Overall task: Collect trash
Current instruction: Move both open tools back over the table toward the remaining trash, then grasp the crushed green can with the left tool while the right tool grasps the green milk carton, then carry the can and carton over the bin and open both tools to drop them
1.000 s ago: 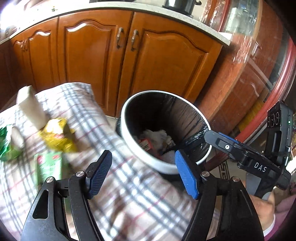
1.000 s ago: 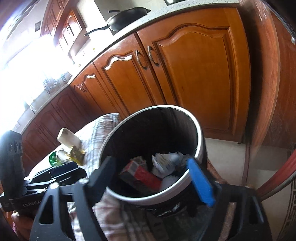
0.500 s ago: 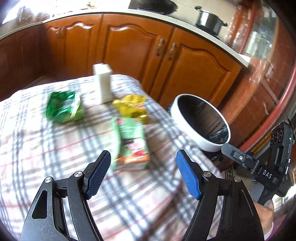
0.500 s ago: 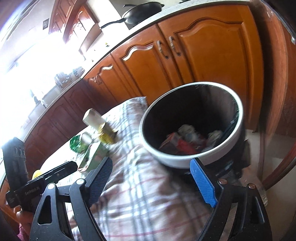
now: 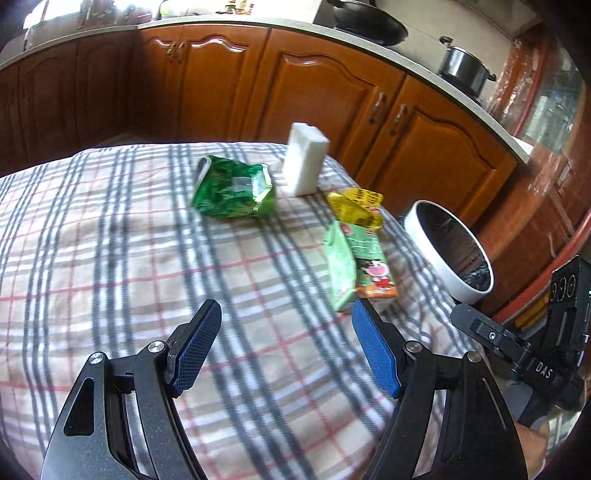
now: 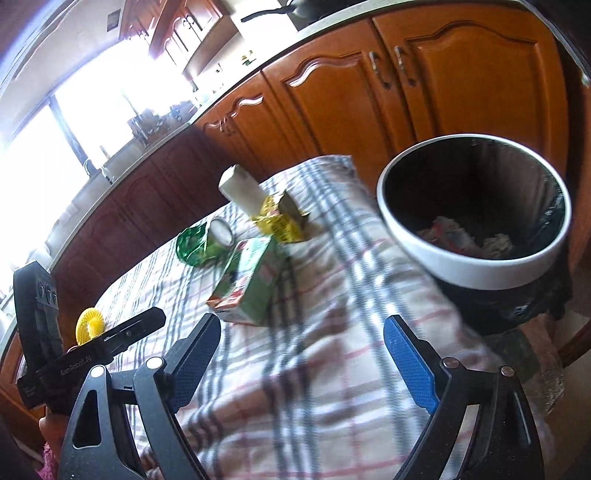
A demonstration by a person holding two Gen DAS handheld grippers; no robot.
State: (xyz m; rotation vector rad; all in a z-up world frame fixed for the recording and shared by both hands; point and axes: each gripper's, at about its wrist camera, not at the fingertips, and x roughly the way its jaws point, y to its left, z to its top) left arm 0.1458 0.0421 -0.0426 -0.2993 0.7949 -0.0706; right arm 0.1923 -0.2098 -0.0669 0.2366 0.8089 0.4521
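Note:
On the plaid tablecloth (image 5: 110,258) lie a green milk carton (image 5: 360,264) (image 6: 251,280), a yellow wrapper (image 5: 356,206) (image 6: 280,219) and a crinkled green bag (image 5: 234,188) (image 6: 195,243). A white packet (image 5: 304,164) (image 6: 242,190) stands upright behind them. A white-rimmed bin (image 5: 436,254) (image 6: 480,269) with a black liner stands past the table's right edge and holds crumpled trash (image 6: 461,236). My left gripper (image 5: 286,310) hovers open and empty over the cloth, with the carton just beyond its right finger. My right gripper (image 6: 303,325) is empty, its jaws opening, between carton and bin.
Brown wooden cabinets (image 5: 314,92) run behind the table under a pale counter that carries a pot (image 5: 465,68) and a pan (image 5: 369,22). A yellow ribbed ring (image 6: 89,321) lies on the cloth at the near left in the right wrist view.
Both views have swung away from the bin toward the table. The bin slid off to the right and the litter came into the middle. The right jaws stand slightly wider.

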